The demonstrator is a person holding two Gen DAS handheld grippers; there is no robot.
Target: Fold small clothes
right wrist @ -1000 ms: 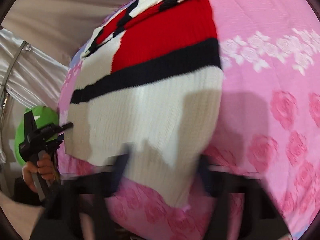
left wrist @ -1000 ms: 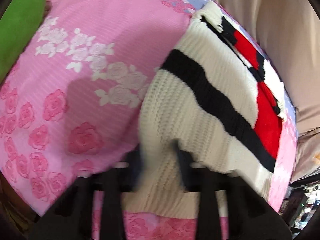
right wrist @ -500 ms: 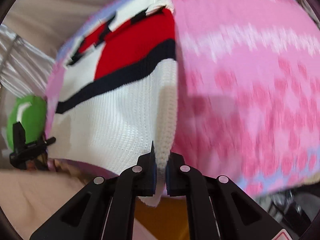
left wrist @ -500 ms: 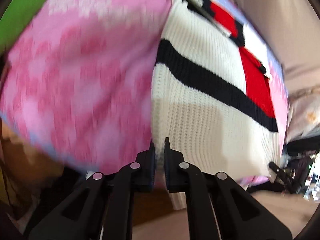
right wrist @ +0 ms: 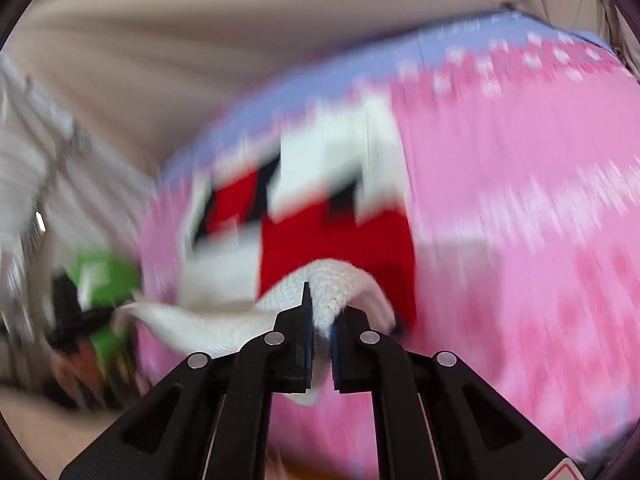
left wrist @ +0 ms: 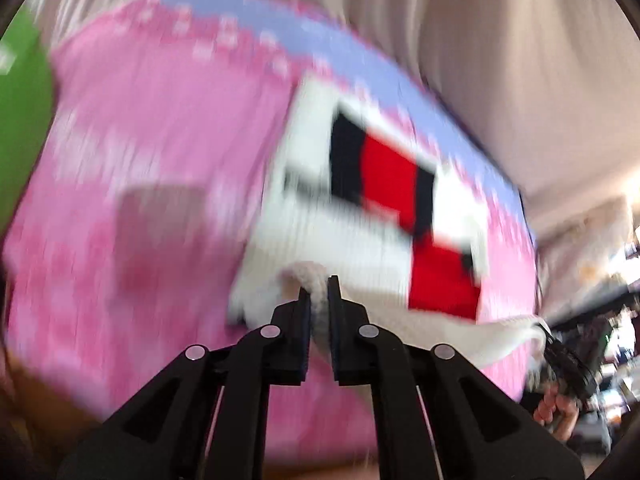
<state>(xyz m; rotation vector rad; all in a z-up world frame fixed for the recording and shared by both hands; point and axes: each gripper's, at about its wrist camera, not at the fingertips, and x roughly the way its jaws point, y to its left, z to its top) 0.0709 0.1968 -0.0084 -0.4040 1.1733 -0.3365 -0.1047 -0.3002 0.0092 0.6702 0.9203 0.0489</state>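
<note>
A small white knit sweater (left wrist: 320,216) with black stripes and red blocks lies on a pink floral bedspread (left wrist: 152,184). My left gripper (left wrist: 319,292) is shut on the white bottom hem at its left corner and holds it up off the bed. My right gripper (right wrist: 320,308) is shut on the same hem (right wrist: 336,280) at the right corner, also lifted. The hem hangs slack between the two grippers, over the sweater's (right wrist: 332,232) red upper part. Both views are motion-blurred.
A green cushion (left wrist: 20,120) sits at the bed's left side and also shows in the right wrist view (right wrist: 104,276). Beige curtains (left wrist: 500,60) hang behind the bed. The bedspread has a lilac border (right wrist: 320,92) at the far edge.
Both grippers closed on the bottom hem corners, then lifted them and carried them forward over the sweater toward its collar. The lower white half is now raised off the bed.
</note>
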